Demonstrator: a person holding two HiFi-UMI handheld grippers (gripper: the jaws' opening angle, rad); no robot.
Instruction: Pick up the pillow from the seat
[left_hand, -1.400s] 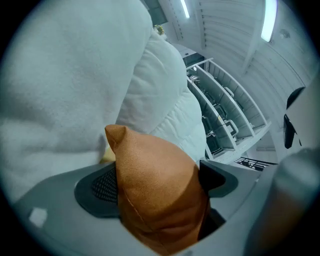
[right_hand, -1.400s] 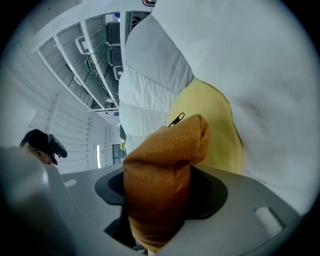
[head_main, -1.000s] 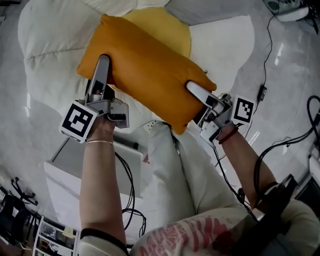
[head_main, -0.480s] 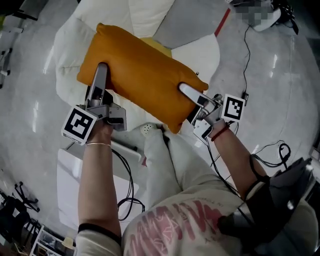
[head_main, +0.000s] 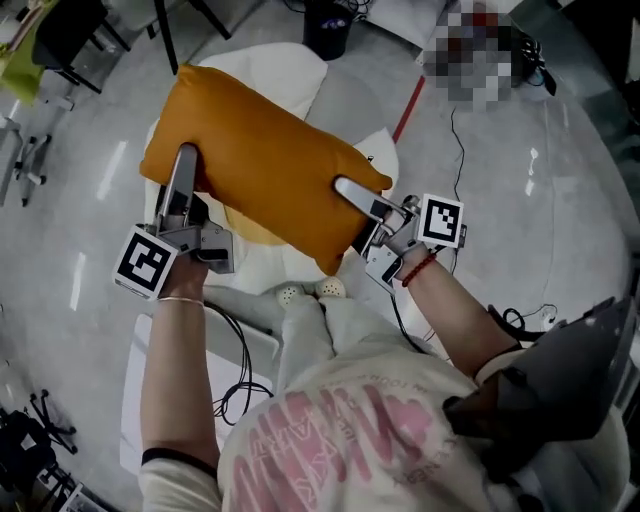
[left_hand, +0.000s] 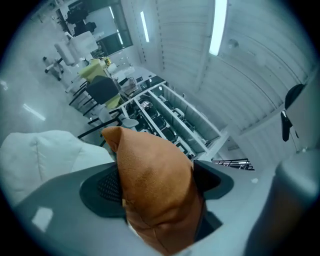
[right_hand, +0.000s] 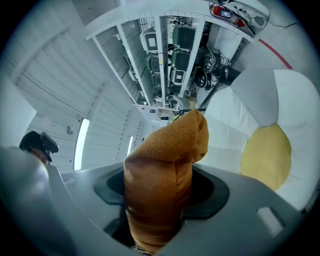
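Observation:
An orange pillow (head_main: 260, 165) hangs in the air above the white seat (head_main: 285, 70), apart from it. My left gripper (head_main: 182, 172) is shut on the pillow's left end, one finger lying across its top. My right gripper (head_main: 352, 192) is shut on the right end. In the left gripper view the pillow (left_hand: 155, 185) bulges between the two jaws and hides the pads. The right gripper view shows a pillow corner (right_hand: 160, 175) squeezed between the jaws, with the seat (right_hand: 247, 115) and its yellow cushion (right_hand: 265, 150) behind.
Grey floor surrounds the seat. A black chair (head_main: 70, 35) stands at the far left and a dark bin (head_main: 326, 25) at the top. A red floor line (head_main: 408, 100) and cables (head_main: 470, 130) run on the right. A white box (head_main: 140, 385) sits by the person's left side.
Both grippers have carried the pillow up off the seat. The seat now looks smaller and farther below, and more floor shows around it.

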